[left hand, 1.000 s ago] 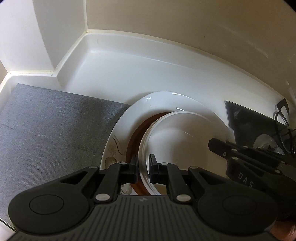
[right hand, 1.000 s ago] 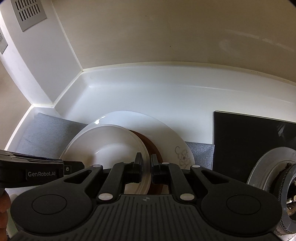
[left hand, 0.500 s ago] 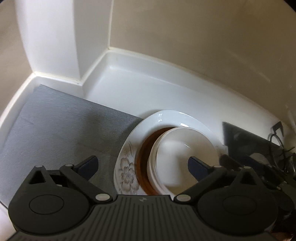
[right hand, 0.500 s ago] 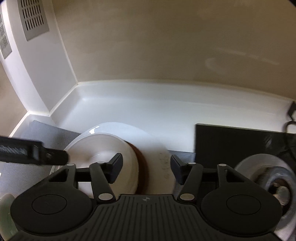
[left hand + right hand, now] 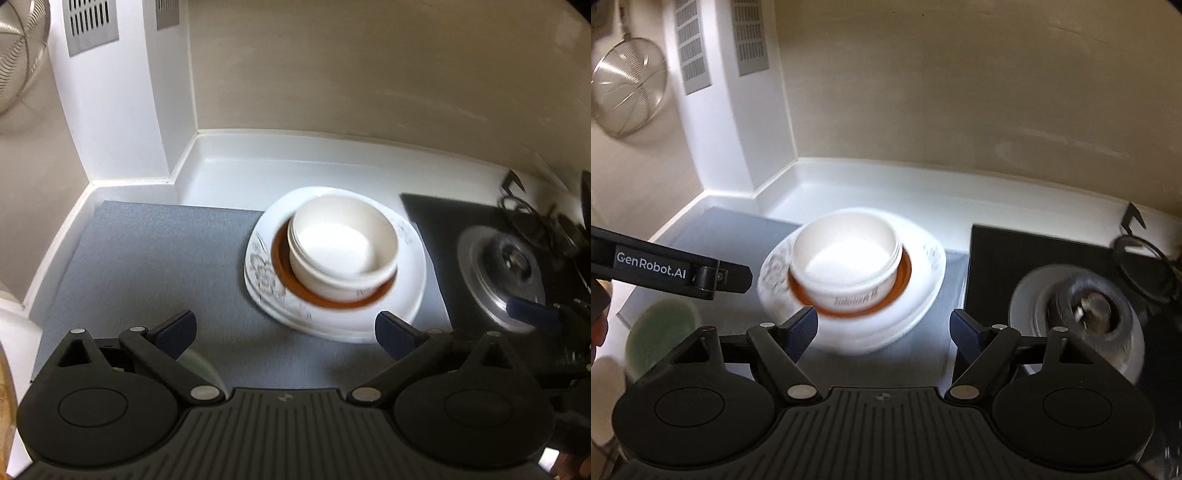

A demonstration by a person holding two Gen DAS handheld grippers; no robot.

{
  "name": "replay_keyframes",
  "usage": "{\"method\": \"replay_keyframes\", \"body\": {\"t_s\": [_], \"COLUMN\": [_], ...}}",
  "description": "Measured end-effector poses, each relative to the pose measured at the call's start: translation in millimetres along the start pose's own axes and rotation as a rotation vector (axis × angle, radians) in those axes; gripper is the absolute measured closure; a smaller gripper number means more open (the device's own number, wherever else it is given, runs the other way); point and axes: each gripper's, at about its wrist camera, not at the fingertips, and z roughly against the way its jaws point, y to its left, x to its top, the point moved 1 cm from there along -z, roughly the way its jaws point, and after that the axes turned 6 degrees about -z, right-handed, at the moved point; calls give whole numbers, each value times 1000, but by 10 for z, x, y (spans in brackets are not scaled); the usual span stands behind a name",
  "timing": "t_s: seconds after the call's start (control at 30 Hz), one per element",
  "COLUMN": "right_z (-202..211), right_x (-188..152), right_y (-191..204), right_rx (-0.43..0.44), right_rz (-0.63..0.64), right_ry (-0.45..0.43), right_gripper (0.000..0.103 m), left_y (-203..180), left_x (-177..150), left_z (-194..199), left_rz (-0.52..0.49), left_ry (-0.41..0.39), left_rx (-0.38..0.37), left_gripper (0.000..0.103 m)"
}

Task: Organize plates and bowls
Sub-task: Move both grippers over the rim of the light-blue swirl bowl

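A stack of white bowls (image 5: 343,251) sits on a brown plate (image 5: 284,273), which lies on a white flower-patterned plate (image 5: 410,288) on the grey mat (image 5: 147,258). The stack also shows in the right wrist view: bowls (image 5: 846,258), patterned plate (image 5: 923,291). My left gripper (image 5: 286,330) is open and empty, pulled back from the stack. My right gripper (image 5: 882,328) is open and empty, also back from it. The left gripper's body (image 5: 665,267) shows at the left of the right wrist view.
A black gas hob (image 5: 506,258) with a steel burner stands right of the stack. A green bowl (image 5: 661,332) sits at the near left on the mat. A wire strainer (image 5: 628,96) hangs on the left wall. White counter and walls lie behind.
Both grippers were shut on the bowl rims, then opened and let go. Both have since pulled back and up from the stack, which stays on the plates.
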Motion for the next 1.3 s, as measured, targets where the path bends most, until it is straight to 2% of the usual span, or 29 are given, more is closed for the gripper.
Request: {"method": "replay_keyframes", "body": {"t_s": [0.17, 0.43, 0.9, 1.3], "right_z": [261, 645, 956, 928], "right_x": [-227, -502, -608, -607], "right_y": [108, 343, 452, 625], "right_rx": [-15, -30, -36, 7], "right_rz": [-34, -20, 4, 51], "right_ry": [-1, -25, -90, -74], "right_gripper": [22, 22, 20, 20], "left_y": [-28, -79, -69, 160], "left_x": [-288, -593, -693, -816], "left_z": [202, 497, 852, 939], "left_rz": [-24, -28, -59, -20], "left_ry": [-8, -34, -99, -83], "left_rx": [-16, -17, 26, 47], "left_gripper": [0, 0, 0, 0]}}
